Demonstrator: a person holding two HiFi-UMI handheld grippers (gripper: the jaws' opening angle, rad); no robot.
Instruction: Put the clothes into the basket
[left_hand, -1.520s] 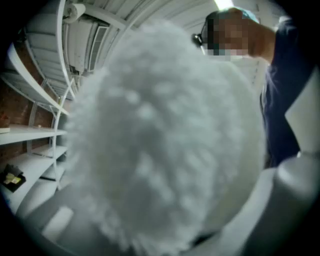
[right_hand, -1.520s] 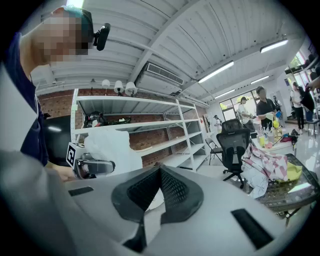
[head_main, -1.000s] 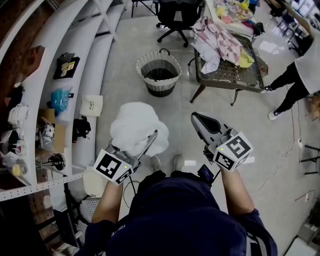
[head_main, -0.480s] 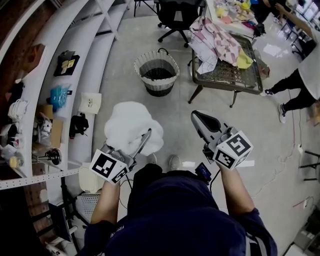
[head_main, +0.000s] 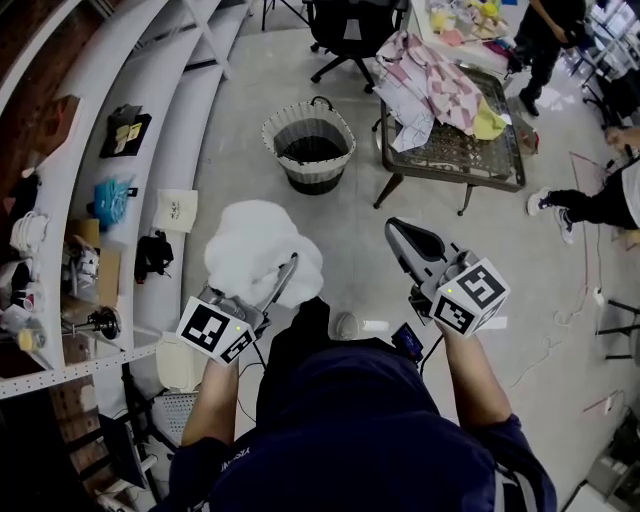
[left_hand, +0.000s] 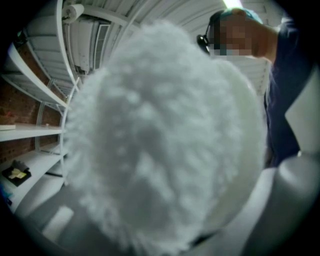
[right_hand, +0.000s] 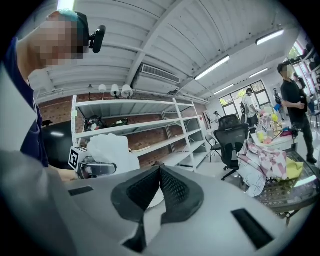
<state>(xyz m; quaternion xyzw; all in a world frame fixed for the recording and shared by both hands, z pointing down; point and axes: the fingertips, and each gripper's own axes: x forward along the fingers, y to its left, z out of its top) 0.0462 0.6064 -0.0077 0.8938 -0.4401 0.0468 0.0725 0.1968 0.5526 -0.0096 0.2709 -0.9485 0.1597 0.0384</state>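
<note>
A fluffy white garment (head_main: 258, 252) is bunched in my left gripper (head_main: 275, 278), which is shut on it; in the left gripper view the white garment (left_hand: 160, 140) fills nearly the whole picture. My right gripper (head_main: 392, 228) is shut with its black pads (right_hand: 172, 187) touching and nothing between them. The round woven basket (head_main: 310, 147) stands on the floor well ahead of both grippers, with its dark inside showing. More clothes, a pink checked cloth (head_main: 432, 82) and a yellow piece (head_main: 488, 122), lie on the low metal table (head_main: 455, 160) right of the basket.
Curved white shelves (head_main: 130, 140) with small items run along the left. A black office chair (head_main: 355, 30) stands behind the basket. People stand at the right (head_main: 600, 195) and the far back (head_main: 545, 35). Grey floor lies between me and the basket.
Both grippers and the white garment have moved forward across the floor, so the basket and table sit slightly nearer. The people on the right have shifted. Both grips are unchanged.
</note>
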